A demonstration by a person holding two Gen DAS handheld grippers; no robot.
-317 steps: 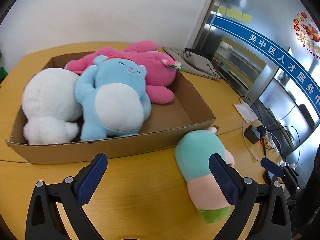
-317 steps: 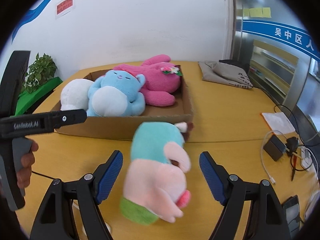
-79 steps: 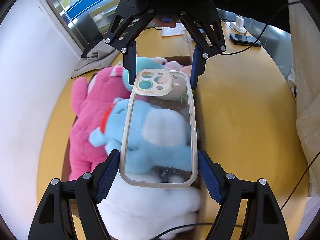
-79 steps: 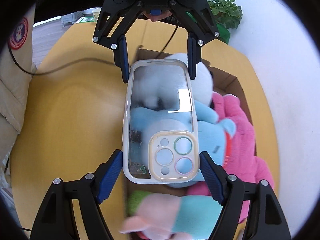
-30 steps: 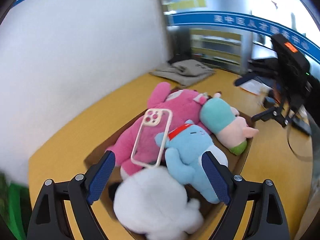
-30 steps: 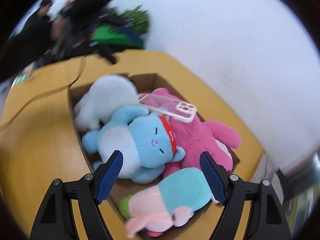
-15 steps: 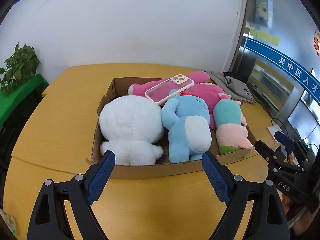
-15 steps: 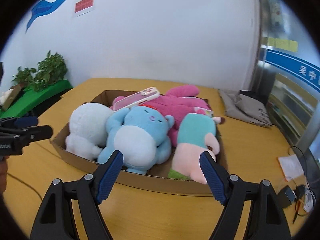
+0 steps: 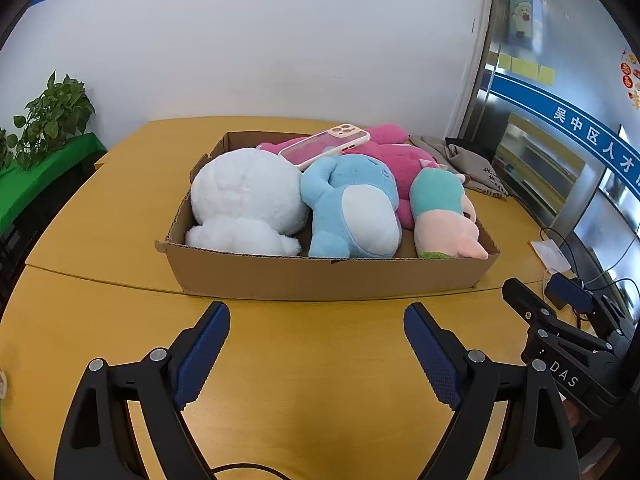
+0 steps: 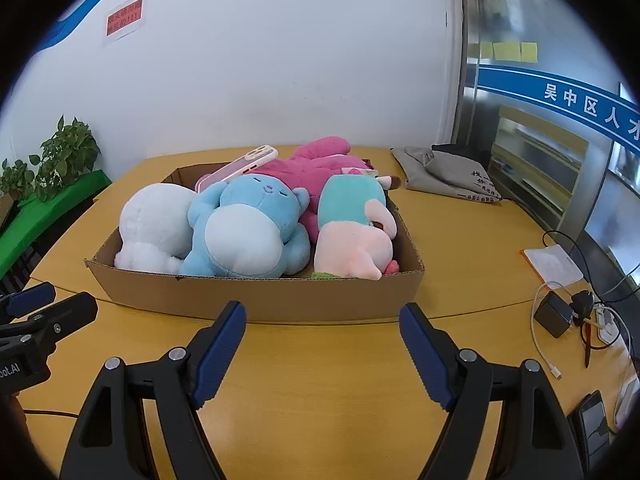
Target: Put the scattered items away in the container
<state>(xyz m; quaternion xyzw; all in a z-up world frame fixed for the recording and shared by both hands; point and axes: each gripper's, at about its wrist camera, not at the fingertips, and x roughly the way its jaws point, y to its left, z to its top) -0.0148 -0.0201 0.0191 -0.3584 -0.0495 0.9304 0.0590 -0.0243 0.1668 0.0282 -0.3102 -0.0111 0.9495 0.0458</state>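
Observation:
A shallow cardboard box (image 9: 320,280) (image 10: 280,300) stands on the yellow table. Inside lie a white plush (image 9: 244,200) (image 10: 154,226), a blue plush (image 9: 352,208) (image 10: 248,232), a pink plush (image 9: 400,160) (image 10: 316,168) and a teal-and-pink plush (image 9: 440,208) (image 10: 352,224). A clear phone case (image 9: 324,146) (image 10: 240,168) rests on top of the plushes at the back. My left gripper (image 9: 316,344) is open and empty in front of the box. My right gripper (image 10: 322,344) is open and empty, also in front of the box.
A grey cloth bag (image 9: 468,164) (image 10: 448,176) lies behind the box to the right. A charger with cables (image 10: 560,320) and a paper (image 10: 554,268) lie at the right edge. A phone (image 10: 592,416) lies near right. A potted plant (image 9: 48,120) stands left.
Both grippers have drawn back and lowered, so the box now sits farther ahead and level. The box contents and the phone case have not moved.

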